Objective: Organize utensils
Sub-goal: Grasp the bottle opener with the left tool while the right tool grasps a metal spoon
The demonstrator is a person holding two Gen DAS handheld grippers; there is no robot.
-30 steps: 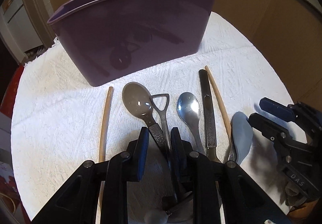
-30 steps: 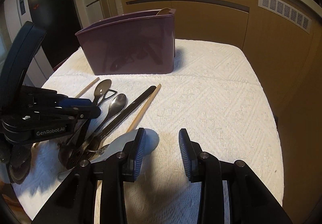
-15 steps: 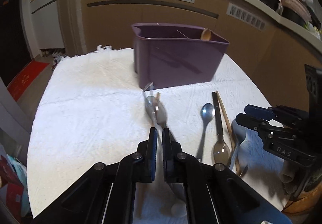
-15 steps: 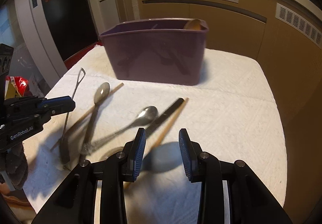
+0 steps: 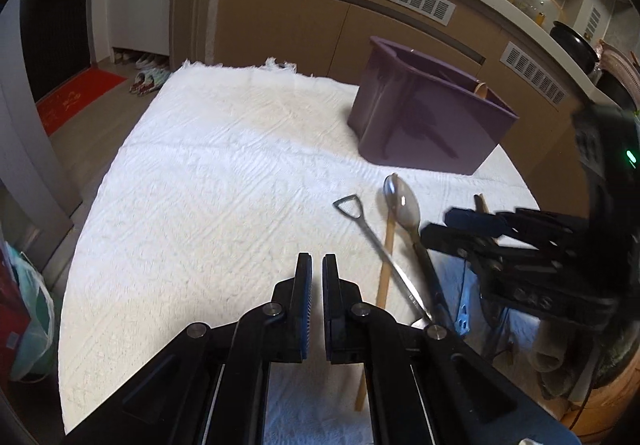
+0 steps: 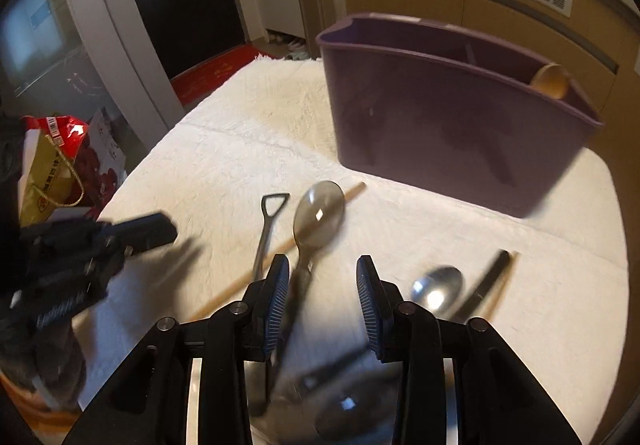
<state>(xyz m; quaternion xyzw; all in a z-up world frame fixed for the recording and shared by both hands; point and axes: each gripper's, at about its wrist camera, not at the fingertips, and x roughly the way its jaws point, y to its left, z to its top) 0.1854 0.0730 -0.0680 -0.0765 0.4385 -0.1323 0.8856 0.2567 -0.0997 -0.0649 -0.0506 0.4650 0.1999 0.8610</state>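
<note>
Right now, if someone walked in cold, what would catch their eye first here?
Probably the purple caddy standing at the far side of the white cloth, a wooden spoon poking up at its right end. Next, the utensils lying loose in front of it, chiefly the big spoon, with the open right gripper low over its handle.

The left gripper (image 5: 317,269) now holds nothing, its jaws nearly closed over bare cloth; half a second ago they pinched the loop-handled utensil (image 5: 372,235), which now lies to their right beside the grey spoon (image 5: 404,201). The right gripper (image 6: 322,281), jaws apart, now sits over that spoon's handle instead of bare cloth.
</note>
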